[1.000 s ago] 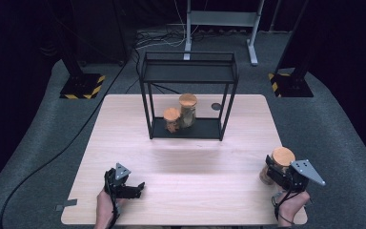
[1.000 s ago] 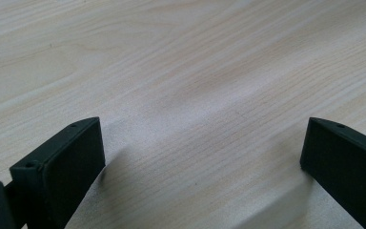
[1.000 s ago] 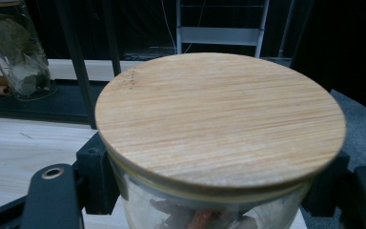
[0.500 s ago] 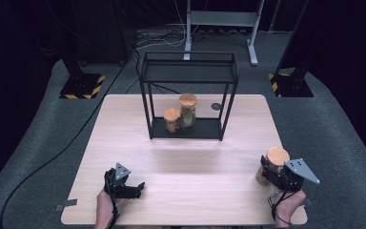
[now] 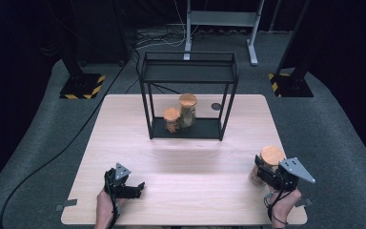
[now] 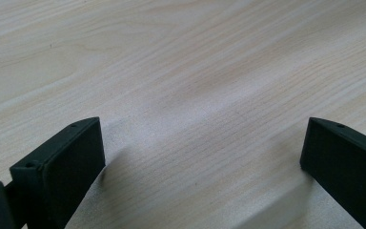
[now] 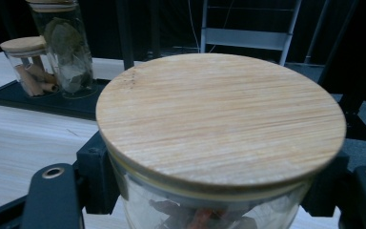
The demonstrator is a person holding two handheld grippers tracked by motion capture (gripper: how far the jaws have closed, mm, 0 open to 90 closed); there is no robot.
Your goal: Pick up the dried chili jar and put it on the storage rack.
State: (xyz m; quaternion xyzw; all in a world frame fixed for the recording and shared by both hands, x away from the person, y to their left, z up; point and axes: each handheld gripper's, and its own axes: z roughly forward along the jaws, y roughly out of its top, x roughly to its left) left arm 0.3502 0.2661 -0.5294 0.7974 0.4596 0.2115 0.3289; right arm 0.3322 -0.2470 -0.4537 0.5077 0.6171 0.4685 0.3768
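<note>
Two jars [image 5: 180, 112] already on the rack [image 5: 189, 129] at the table's [image 5: 186, 167] far side, third jar [image 5: 266, 164] pinched below its wooden lid [image 7: 221, 117] by right gripper [image 5: 267, 174] near the right edge. Left gripper [image 5: 132, 187] spread wide, empty, resting low over bare wood. Likely risk: smooth glass slipping from the pads, or jar clipping the rack's frame during placement.

Overhead light falls evenly on the pale counter [image 5: 190, 152] while the room around it sinks into near black. Soft shadows pool beneath the left claw [image 6: 200, 157] in its own view. The wooden lid [image 7: 219, 114] looms sharp up close, and the jars [image 7: 52, 52] behind it blur slightly.
</note>
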